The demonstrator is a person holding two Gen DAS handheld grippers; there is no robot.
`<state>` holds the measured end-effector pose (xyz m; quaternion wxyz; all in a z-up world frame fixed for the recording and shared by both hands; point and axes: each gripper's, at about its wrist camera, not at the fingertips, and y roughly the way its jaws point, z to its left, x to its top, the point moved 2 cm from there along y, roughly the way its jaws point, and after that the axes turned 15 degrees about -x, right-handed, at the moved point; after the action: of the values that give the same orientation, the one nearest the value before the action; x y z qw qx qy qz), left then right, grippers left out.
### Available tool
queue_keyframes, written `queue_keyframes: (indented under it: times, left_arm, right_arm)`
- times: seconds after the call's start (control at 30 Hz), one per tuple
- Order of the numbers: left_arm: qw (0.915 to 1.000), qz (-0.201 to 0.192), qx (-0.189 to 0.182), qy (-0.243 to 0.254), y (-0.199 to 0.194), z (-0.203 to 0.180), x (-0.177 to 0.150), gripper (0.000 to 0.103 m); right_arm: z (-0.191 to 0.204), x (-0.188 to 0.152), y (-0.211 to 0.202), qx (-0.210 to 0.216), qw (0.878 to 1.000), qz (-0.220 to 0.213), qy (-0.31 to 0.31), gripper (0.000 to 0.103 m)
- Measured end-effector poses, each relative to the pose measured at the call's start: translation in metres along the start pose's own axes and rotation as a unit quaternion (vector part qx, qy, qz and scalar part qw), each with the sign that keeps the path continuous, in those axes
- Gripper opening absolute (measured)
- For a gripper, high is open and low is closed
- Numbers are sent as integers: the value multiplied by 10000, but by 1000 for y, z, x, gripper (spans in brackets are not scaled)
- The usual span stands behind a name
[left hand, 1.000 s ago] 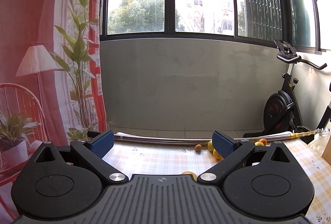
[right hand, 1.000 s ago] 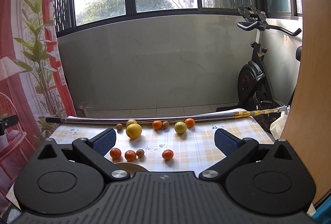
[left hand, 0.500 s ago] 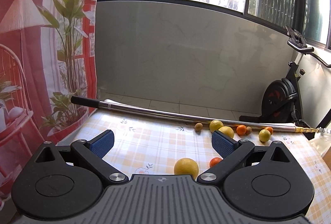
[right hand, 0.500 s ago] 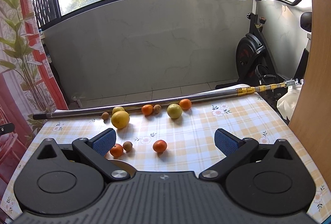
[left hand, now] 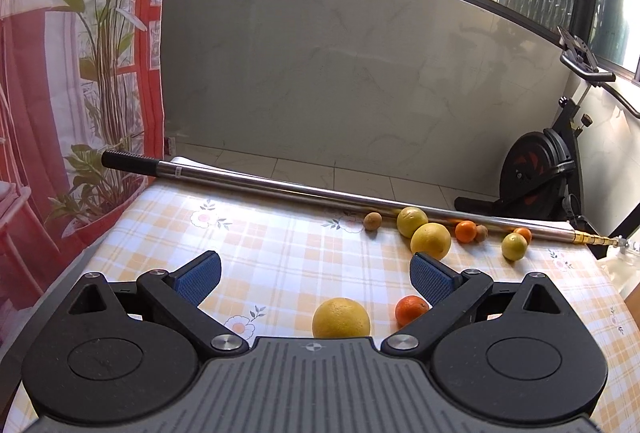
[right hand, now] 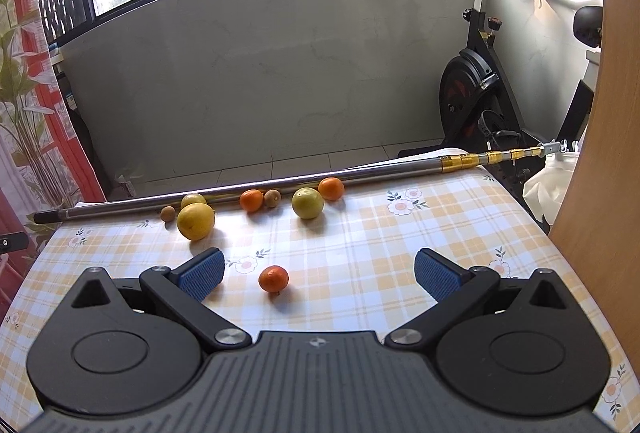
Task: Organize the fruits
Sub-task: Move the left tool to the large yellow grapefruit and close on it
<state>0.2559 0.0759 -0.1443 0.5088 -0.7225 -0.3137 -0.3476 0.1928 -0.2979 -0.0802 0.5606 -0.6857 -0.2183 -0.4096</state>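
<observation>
Both-handed, the left tool [left hand: 315, 275] gapes over a yellow grapefruit [left hand: 341, 318]. Right tool [right hand: 320, 272] is spread wide above a tangerine [right hand: 273, 278] on the desk [right hand: 380, 241].

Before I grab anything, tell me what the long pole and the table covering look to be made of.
Long pole: likely metal, polished silver with bright glints; gold-coloured telescoping sections at one end, a dark ribbed grip, perhaps rubber, at the other. Table covering: a checked floral sheet lying flat, slightly shiny; it could be vinyl or cloth.
</observation>
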Motion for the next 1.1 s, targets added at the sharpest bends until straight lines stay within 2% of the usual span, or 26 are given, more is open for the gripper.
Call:
queue_keyframes:
  times: [0.23, 0.33, 0.43, 0.57, 0.67, 0.83, 1.1]
  left_arm:
    - [9973, 479, 40, 552, 38, -7, -12, 101]
    - [9951, 731, 102, 653, 56, -7, -17, 96]
    - [9943, 898, -62, 577, 69, -2, -23, 95]
    - [9914, 1193, -205, 498, 86, 3, -33, 85]
    - [9905, 1281, -325, 367, 94, 7, -37, 85]
    - [9890, 1392, -472, 140, 108, 14, -40, 82]
    - [9848, 1656, -441, 267, 127, 8, -48, 80]
  right_arm:
    - [4, -2, 22, -133, 9998, 107, -49, 101]
    - [7, -3, 35, -57, 9997, 230, 22, 99]
    - [13, -4, 49, 96, 9989, 448, 36, 96]
    - [19, -4, 64, 308, 9976, 614, 77, 95]
    - [19, -3, 73, 396, 9962, 758, 167, 95]
    - [19, -5, 79, 406, 9957, 818, 182, 95]
    - [12, -10, 86, 278, 9945, 985, 233, 93]
